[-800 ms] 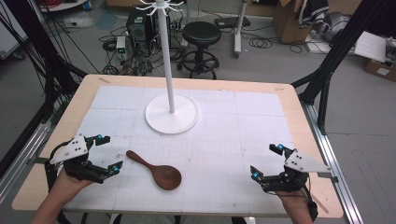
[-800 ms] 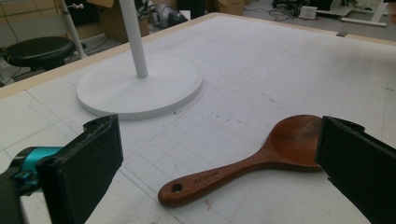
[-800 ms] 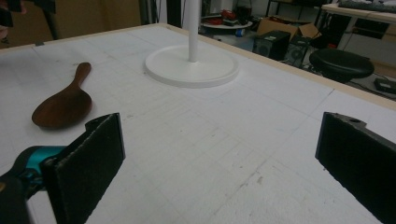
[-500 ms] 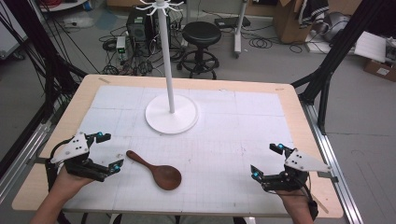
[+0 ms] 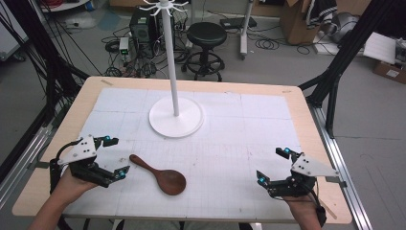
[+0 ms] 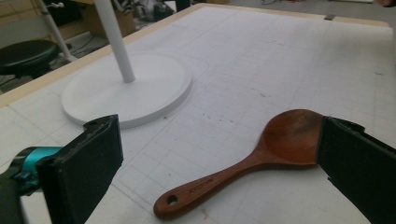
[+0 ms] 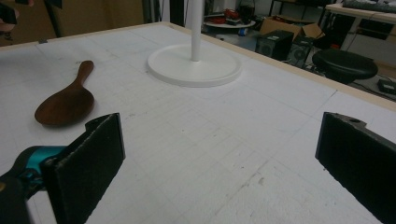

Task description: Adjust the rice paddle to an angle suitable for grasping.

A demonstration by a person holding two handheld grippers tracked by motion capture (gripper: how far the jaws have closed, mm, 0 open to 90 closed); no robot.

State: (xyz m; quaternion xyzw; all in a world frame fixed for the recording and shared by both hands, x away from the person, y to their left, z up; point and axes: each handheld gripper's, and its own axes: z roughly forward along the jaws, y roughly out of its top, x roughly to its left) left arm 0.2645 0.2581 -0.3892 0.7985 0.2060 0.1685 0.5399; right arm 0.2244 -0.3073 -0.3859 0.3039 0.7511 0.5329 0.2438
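Note:
A dark wooden spoon (image 5: 160, 176) lies flat on the white gridded mat (image 5: 230, 143), handle toward the left, bowl toward the front. My left gripper (image 5: 118, 155) rests near the table's front left, just left of the spoon's handle, open and apart from it. In the left gripper view the spoon (image 6: 261, 154) lies ahead of the wide-open left gripper (image 6: 219, 158), its handle end nearest. My right gripper (image 5: 273, 165) sits at the front right, open with nothing between its fingers. The right gripper view shows the right gripper (image 7: 224, 158) open over bare mat, with the spoon (image 7: 65, 102) far off to the left.
A white stand with a round base (image 5: 176, 117) and a tall pole (image 5: 168, 57) rises at the mat's back middle. The wooden table edge (image 5: 191, 82) frames the mat. A black stool (image 5: 207, 36), cables and boxes are on the floor behind.

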